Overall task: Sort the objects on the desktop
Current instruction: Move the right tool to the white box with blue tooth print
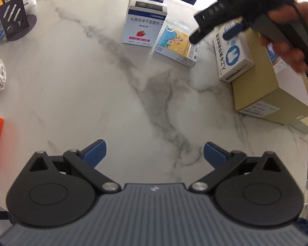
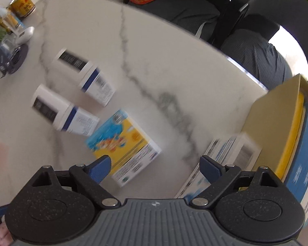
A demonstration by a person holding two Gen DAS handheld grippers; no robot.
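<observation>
The cartoon box (image 2: 123, 145) lies flat on the marble table (image 2: 154, 65). My right gripper (image 2: 154, 164) hangs above it, jaws wide and empty. My left gripper (image 1: 155, 150) is likewise spread, holding nothing.

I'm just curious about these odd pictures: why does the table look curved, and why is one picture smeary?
Both views are fisheye, so the marble table bulges and its edge bends. Left wrist view: mostly sharp, the strawberry box readable, only the person's hand smeared. Right wrist view: motion blur streaks the yellow-and-blue box, though the right gripper itself stays crisp.
</observation>
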